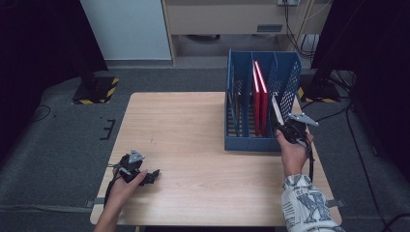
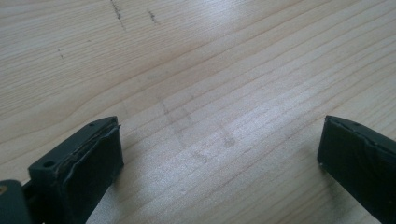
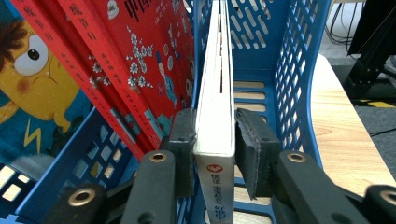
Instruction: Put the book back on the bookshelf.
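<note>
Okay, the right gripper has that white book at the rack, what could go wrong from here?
The right gripper pinches the white book only near its lower spine corner, so it might pivot or slip. The book sits close to the divider beside the leaning red books and could catch. The left gripper is away from the rack, which could slide if pushed.

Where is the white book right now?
The white book is clamped in the right hand-held gripper, over the rightmost slot of the blue rack, just right of the red books.
</note>
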The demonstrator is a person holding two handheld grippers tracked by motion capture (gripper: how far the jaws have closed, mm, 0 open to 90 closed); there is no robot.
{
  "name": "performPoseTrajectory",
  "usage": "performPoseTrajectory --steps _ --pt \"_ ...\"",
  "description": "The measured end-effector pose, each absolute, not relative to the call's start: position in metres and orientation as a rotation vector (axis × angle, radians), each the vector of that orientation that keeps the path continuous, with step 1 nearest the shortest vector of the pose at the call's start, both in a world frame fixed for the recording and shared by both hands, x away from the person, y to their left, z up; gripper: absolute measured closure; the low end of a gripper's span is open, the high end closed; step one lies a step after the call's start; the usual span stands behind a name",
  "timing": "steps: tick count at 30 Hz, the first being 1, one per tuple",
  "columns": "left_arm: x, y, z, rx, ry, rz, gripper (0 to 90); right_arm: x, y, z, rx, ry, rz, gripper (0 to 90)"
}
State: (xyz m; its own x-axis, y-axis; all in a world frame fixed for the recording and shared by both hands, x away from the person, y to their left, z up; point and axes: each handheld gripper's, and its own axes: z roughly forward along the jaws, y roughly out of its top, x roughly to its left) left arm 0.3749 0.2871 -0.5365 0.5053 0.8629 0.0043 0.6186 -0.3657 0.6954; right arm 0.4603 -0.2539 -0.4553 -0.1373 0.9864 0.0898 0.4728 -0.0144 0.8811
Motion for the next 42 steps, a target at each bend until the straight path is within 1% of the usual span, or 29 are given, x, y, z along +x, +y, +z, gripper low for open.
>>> performPoseTrajectory --steps 7,19,21,23,27,36,42 --pt "0.375 0.287 -0.537 2.11 1.207 0.494 0.0 0.463 -0.251 -0.455 1.503 1.66 1.048 71.8" --pt "0.375 0.287 -0.536 2.11 1.207 0.494 0.0 0.478 -0.252 -0.454 1.533 1.649 1.031 71.5" --pt "0.375 0.287 -0.537 2.111 1.207 0.493 0.0 0.479 -0.252 -0.454 1.536 1.648 1.041 69.7" --pt "0.375 0.287 -0.537 2.11 1.207 0.493 0.0 0.479 -0.252 -0.453 1.533 1.632 1.071 65.4" --pt "0.375 0.287 -0.537 2.11 1.207 0.494 0.0 0.477 -0.251 -0.45 1.507 1.617 1.111 61.8" --pt "0.375 0.287 -0.536 2.112 1.205 0.494 0.0 0.476 -0.245 -0.446 1.47 1.653 1.159 62.0" --pt "0.375 0.287 -0.536 2.112 1.205 0.494 0.0 0.475 -0.242 -0.445 1.455 1.665 1.17 60.1"
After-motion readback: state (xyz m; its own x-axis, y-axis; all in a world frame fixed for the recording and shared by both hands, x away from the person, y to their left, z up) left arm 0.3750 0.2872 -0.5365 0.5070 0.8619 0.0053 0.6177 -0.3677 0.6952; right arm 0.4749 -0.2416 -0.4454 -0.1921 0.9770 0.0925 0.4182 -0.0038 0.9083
